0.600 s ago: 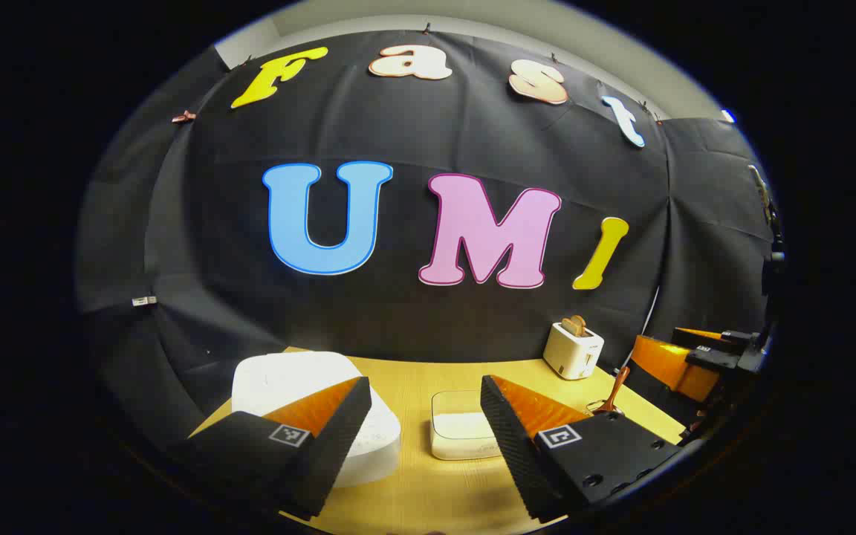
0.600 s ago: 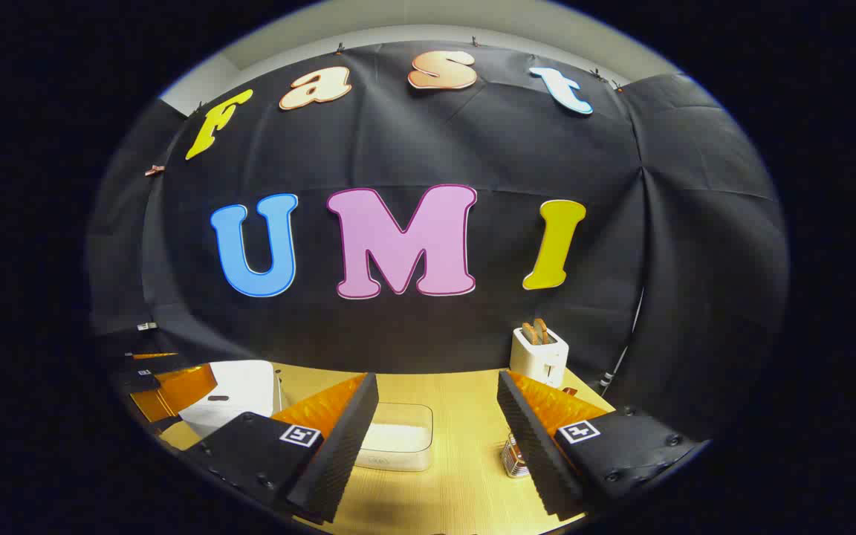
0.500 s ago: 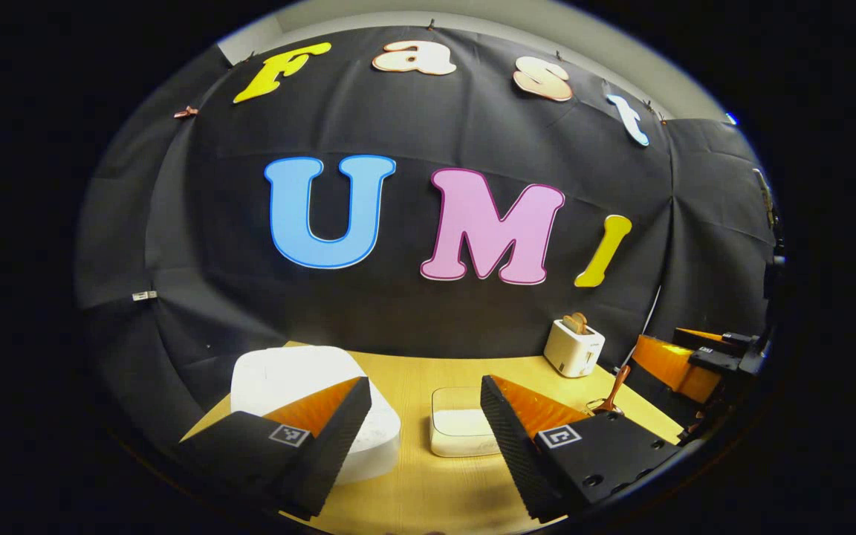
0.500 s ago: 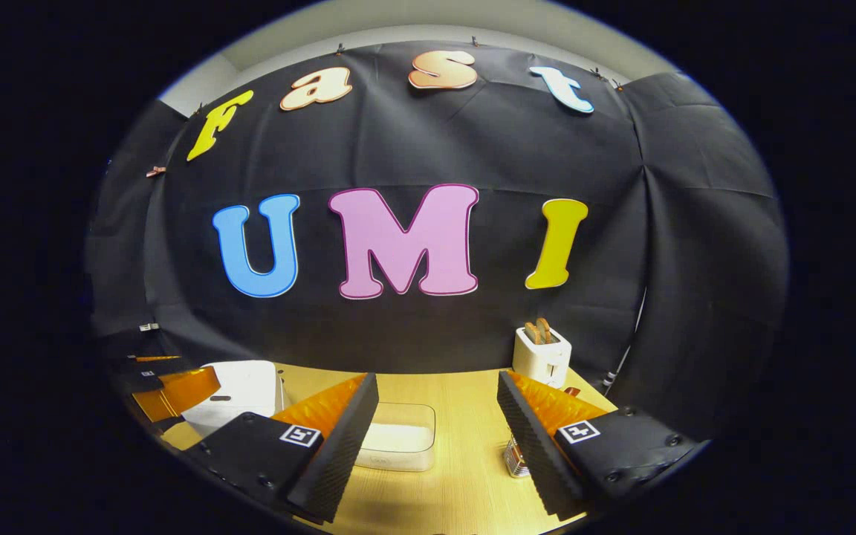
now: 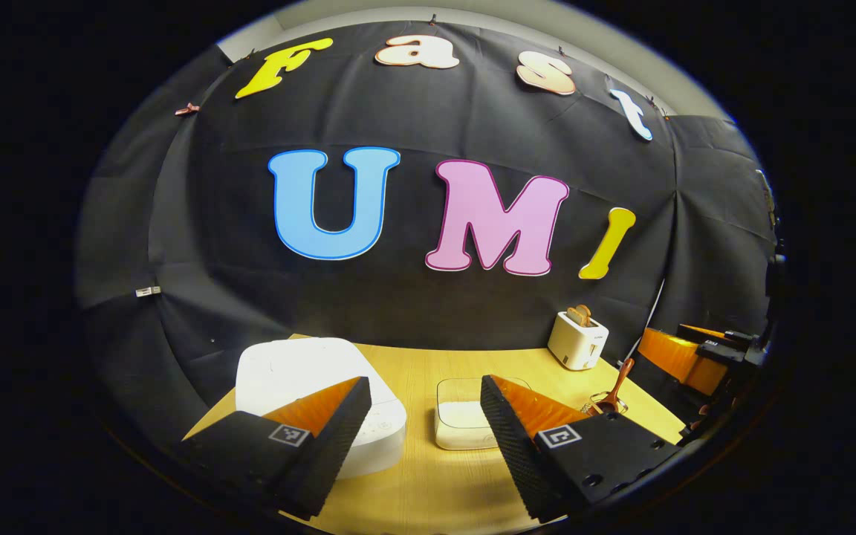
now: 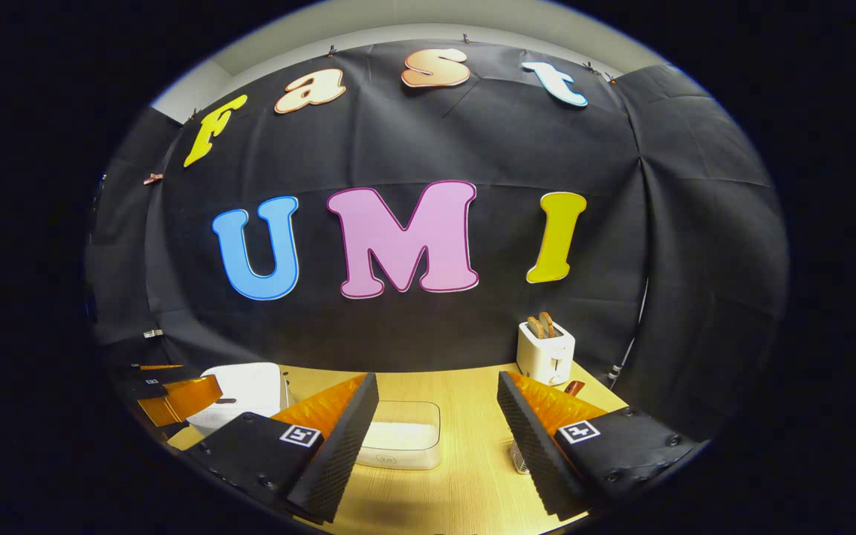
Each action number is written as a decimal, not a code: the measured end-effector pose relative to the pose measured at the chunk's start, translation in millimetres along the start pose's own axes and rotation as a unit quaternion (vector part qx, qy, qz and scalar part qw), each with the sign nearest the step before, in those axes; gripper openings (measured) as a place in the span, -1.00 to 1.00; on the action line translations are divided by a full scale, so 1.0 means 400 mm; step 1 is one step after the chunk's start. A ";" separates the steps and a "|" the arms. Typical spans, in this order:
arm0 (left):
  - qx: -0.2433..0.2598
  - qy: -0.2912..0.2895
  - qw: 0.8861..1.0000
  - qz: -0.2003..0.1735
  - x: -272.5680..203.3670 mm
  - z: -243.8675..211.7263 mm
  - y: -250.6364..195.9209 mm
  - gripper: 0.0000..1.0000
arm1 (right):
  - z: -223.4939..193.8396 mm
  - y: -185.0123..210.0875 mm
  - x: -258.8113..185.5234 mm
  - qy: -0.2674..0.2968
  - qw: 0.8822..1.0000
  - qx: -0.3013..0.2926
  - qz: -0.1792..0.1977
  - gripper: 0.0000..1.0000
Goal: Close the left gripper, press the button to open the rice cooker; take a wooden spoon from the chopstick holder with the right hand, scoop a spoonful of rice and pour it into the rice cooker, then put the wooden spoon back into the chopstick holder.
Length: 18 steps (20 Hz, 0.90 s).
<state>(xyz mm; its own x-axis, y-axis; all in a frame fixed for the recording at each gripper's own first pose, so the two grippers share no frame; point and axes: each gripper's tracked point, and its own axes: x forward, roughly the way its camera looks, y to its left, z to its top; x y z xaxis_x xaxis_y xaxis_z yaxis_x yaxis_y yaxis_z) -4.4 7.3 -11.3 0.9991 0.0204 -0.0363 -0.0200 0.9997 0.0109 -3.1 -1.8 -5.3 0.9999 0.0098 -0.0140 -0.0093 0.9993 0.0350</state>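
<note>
both spread wide, left gripper (image 5: 420,416) and right gripper (image 6: 435,431), gripping nothing. white rice cooker (image 5: 302,379) lid down on wooden table (image 5: 435,490), rice container (image 6: 402,442) beside, wooden spoon (image 5: 614,386) in chopstick holder (image 6: 521,457).

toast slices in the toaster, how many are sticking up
2, judging by the right gripper view: both slices stand side by side in the slots of the white toaster at the table's far right. The left gripper view blurs them into one lump.
</note>
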 end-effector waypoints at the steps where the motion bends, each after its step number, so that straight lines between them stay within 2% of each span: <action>1: 0.002 -0.001 1.000 0.001 -0.001 0.002 0.001 0.91 | 0.000 -0.003 -0.003 0.001 1.000 -0.001 -0.001 0.99; 8: 0.003 -0.003 1.000 0.014 0.005 0.000 0.042 0.91 | -0.007 -0.016 -0.017 0.004 1.000 -0.001 -0.008 0.99; 12: 0.001 -0.005 0.999 0.035 0.034 0.011 0.100 0.90 | -0.007 -0.018 -0.014 0.005 1.000 -0.005 -0.009 0.99; 14: -0.005 -0.005 0.999 0.040 0.050 0.016 0.124 0.82 | -0.006 -0.021 -0.010 0.004 1.000 -0.008 -0.009 0.99; 15: -0.011 -0.003 0.999 0.044 0.061 0.018 0.140 0.65 | -0.006 -0.021 -0.008 0.005 1.000 -0.009 -0.009 0.99; 18: -0.032 0.008 0.998 0.048 0.082 0.005 0.175 -0.10 | -0.008 -0.019 -0.002 0.008 1.000 -0.013 -0.008 0.99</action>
<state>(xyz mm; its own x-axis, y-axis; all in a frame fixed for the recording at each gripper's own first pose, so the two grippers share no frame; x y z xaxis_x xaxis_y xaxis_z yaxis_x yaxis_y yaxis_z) 26.9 77.8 -9.6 0.9919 0.1151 -0.0540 -0.1178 0.9918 -0.0495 -4.0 -9.2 -8.6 0.9996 -0.0050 -0.0293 0.0052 1.0000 0.0077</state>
